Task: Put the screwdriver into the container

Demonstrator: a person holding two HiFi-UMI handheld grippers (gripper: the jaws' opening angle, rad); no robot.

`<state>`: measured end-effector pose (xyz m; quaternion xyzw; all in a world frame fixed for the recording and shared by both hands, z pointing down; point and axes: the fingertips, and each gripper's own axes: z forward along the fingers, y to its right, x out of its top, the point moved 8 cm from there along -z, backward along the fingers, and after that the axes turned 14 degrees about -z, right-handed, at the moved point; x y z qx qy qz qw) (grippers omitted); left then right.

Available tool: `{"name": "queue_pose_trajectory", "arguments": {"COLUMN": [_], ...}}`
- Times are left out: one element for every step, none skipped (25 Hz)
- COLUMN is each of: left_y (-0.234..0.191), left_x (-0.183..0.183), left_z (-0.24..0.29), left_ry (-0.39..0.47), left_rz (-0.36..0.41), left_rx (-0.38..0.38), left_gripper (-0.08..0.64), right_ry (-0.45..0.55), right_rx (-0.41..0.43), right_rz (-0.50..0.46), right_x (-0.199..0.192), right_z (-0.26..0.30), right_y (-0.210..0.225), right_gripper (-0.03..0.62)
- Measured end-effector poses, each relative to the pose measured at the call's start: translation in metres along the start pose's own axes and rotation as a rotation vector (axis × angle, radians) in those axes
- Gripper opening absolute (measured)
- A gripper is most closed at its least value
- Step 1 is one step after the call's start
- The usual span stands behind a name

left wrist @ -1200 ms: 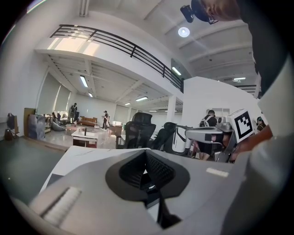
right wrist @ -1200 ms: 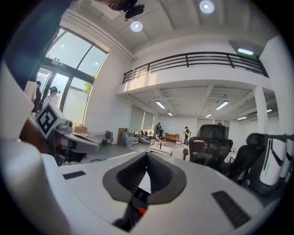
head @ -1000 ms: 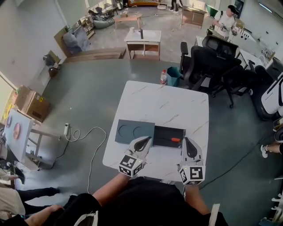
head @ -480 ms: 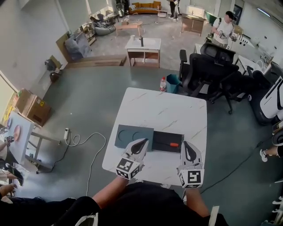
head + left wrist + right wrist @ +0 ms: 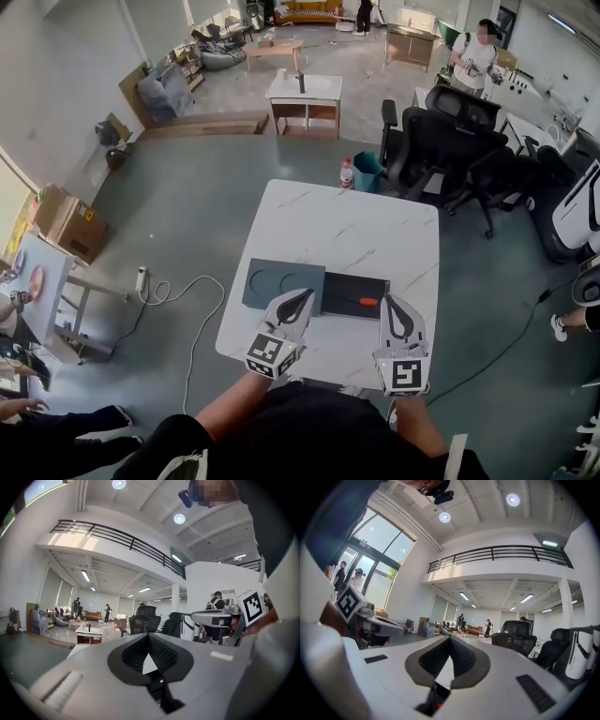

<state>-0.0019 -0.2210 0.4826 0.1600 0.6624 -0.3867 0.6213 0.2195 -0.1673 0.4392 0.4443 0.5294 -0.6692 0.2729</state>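
Note:
A white marble table [image 5: 347, 230] carries a dark open container [image 5: 339, 298]. Inside it lies the screwdriver [image 5: 360, 302], black shaft to the left and orange handle to the right. Left of the container rests a grey lid [image 5: 281, 281] with two round recesses. My left gripper [image 5: 303, 298] hovers over the lid's near right corner, jaws shut and empty. My right gripper [image 5: 401, 307] is at the container's near right corner, also shut and empty. In the left gripper view the left gripper [image 5: 149, 637] has its jaws meeting at the tip, as does the right gripper [image 5: 450, 639] in its own view.
Black office chairs [image 5: 450, 131] stand beyond the table's far right corner. A bottle [image 5: 346, 172] and a teal bin [image 5: 367, 169] sit on the floor there. A cable [image 5: 187, 291] trails left of the table. A person [image 5: 478, 52] stands far back right.
Both grippers stay shut and keep almost the same place at the table's near edge. The head view has shifted slightly. The screwdriver stays in the container.

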Motion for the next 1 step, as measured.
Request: {"name": "queue_pose_trajectory", "arguments": {"left_y": [0.0005], "left_x": [0.0008], "left_z": [-0.0006], "left_ry": [0.003], "left_rz": [0.004], "left_rx": [0.001], "left_gripper": [0.009], "right_ry": [0.001], "right_rx": [0.003], "right_rz": [0.001], "right_x": [0.0000], "right_z": [-0.0003], "right_y": [-0.0003], "right_gripper": [0.008]}}
